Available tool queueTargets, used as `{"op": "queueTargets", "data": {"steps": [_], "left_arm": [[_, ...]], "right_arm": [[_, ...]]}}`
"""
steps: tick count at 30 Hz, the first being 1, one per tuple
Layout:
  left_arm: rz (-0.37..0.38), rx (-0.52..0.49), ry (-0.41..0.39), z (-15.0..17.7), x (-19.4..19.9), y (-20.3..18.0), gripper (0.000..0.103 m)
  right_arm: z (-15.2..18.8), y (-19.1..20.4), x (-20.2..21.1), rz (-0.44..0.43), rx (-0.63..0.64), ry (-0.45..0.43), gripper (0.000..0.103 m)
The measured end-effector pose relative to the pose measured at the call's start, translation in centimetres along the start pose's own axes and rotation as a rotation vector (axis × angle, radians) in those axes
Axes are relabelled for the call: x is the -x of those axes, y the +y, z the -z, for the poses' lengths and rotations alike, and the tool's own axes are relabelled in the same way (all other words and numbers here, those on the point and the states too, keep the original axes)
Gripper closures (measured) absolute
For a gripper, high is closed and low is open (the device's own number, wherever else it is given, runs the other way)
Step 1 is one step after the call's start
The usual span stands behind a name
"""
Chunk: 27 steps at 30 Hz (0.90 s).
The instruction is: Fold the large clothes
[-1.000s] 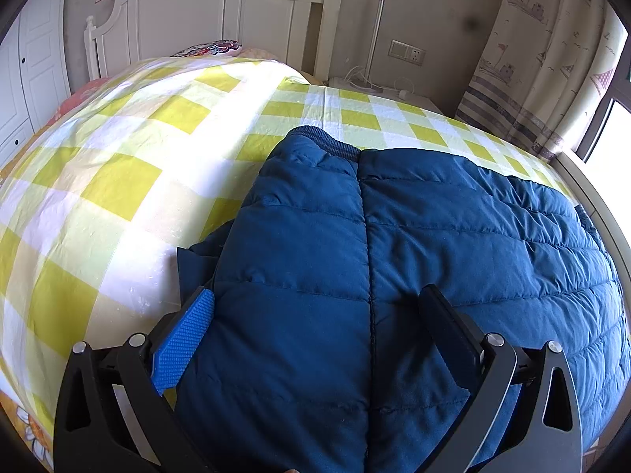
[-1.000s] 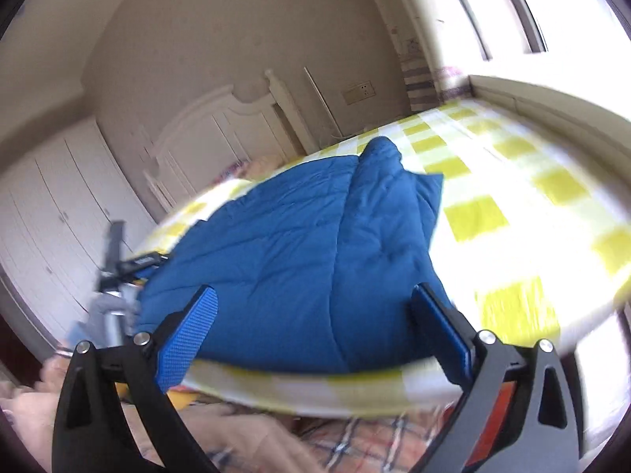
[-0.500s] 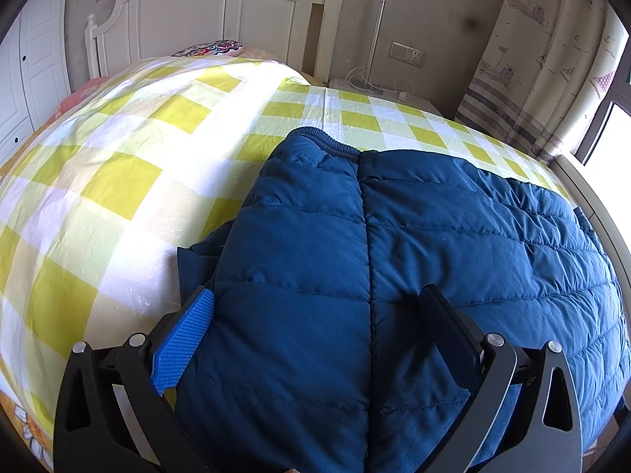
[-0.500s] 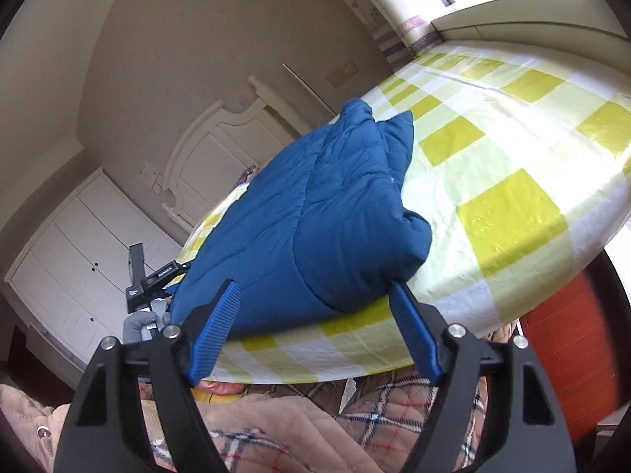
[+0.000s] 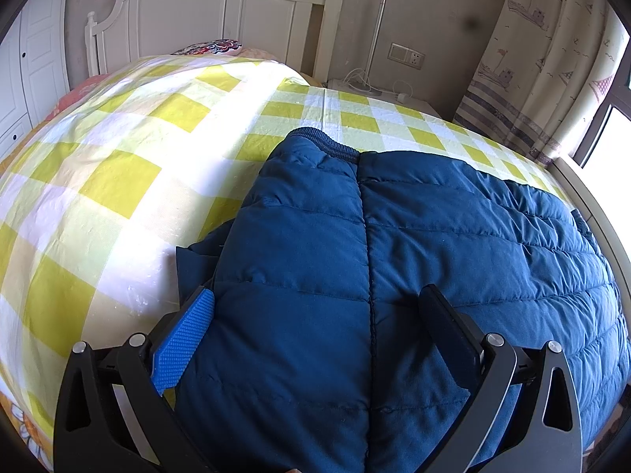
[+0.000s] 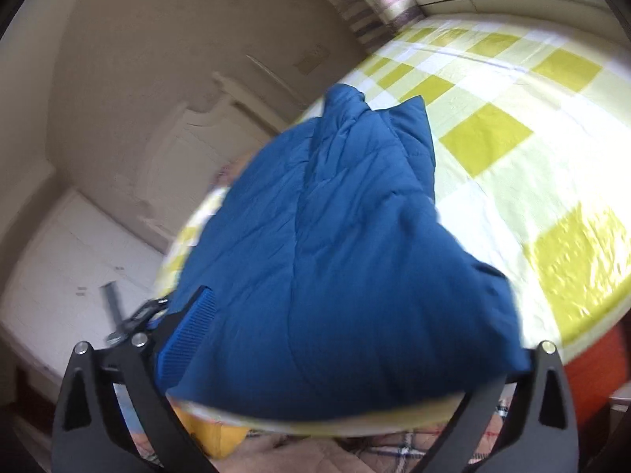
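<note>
Bedroom with a white headboard [image 5: 221, 12] at the far wall: on the bed's yellow-and-white checked sheet [image 5: 118, 165] lies a blue quilted jacket [image 5: 394, 260], folded into a thick bundle, its ribbed collar pointing toward the far end and its bulk spreading to the right side of the bed near the window. A flat blue edge sticks out on the near left from under the bundle. The left hand-held gripper [image 5: 315, 315] stands wide open over the near end of the jacket, one blue-padded finger at the jacket's left edge and the dark finger resting on the quilted top; it grips nothing. In the blurred right wrist view the jacket [image 6: 347, 244] fills the middle, and the right hand-held gripper [image 6: 347, 327] is open too, its right finger hidden behind the near corner of the bundle. A patterned curtain [image 5: 544, 63] hangs at the far right, with a wall socket [image 5: 406, 55] beside it
</note>
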<state>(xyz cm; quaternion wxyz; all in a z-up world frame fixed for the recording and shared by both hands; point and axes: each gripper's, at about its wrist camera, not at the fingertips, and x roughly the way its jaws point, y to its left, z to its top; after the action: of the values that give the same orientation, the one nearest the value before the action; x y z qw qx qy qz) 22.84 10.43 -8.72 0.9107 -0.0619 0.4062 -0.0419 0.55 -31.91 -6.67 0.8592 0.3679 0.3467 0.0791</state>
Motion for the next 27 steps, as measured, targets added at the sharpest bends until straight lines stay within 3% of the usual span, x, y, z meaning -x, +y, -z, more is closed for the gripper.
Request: {"op": "queueTargets", "data": {"steps": [1,2,5,6,7,9,13,16,18,20,22,23,26,27], "left_arm": [[-0.003,-0.002,0.002,0.0,-0.1,0.0,0.004],[-0.005,-0.002,0.001,0.0,-0.1,0.0,0.004],[-0.014,0.02,-0.003,0.0,0.0,0.2,0.004],[-0.021,0.019,0.002,0.0,0.0,0.1,0.004],[-0.046,-0.003,0.011,-0.2,0.2,-0.4,0.004],[-0.079,-0.055,-0.015,-0.6,1.3,-2.1,0.004],[0.064,-0.145,-0.087,-1.0,4.5,-8.1,0.004],[0.051,-0.28,-0.107,0.4,4.2,-12.9,0.004],[0.07,-0.393,0.01,2.6,1.4,-15.5,0.004],[0.055,-0.445,-0.072,4.2,2.3,-15.8,0.004],[0.184,-0.308,-0.086,3.1,4.4,-12.6,0.004],[0.206,-0.234,-0.122,2.3,5.8,-10.4,0.004],[0.199,-0.053,-0.263,0.2,11.1,-2.2,0.004],[0.178,0.003,-0.309,-0.3,13.1,0.7,0.004]], "right_arm": [[-0.3,1.1,-0.8,0.048,0.016,-0.005,0.002],[-0.4,1.5,-1.3,0.041,0.019,-0.02,0.006],[-1.1,0.7,-1.9,-0.028,-0.067,-0.096,0.064],[-1.1,0.0,-1.6,-0.091,-0.099,-0.116,0.07],[-1.0,-0.6,-1.1,-0.145,-0.113,-0.138,0.072],[-0.8,-0.2,-0.2,-0.146,-0.067,-0.169,0.075],[-0.9,0.6,0.4,-0.144,-0.031,-0.189,0.075],[-1.2,1.7,1.1,-0.138,0.008,-0.207,0.075],[-1.2,2.5,1.9,-0.129,0.04,-0.221,0.075],[-1.4,4.9,2.5,-0.097,0.118,-0.241,0.075],[-1.9,7.6,3.1,-0.056,0.207,-0.273,0.075],[-2.1,9.4,3.3,-0.039,0.255,-0.289,0.075],[-2.0,15.6,3.3,-0.001,0.437,-0.32,0.075],[-1.6,19.3,2.7,0.013,0.548,-0.334,0.075]]}}
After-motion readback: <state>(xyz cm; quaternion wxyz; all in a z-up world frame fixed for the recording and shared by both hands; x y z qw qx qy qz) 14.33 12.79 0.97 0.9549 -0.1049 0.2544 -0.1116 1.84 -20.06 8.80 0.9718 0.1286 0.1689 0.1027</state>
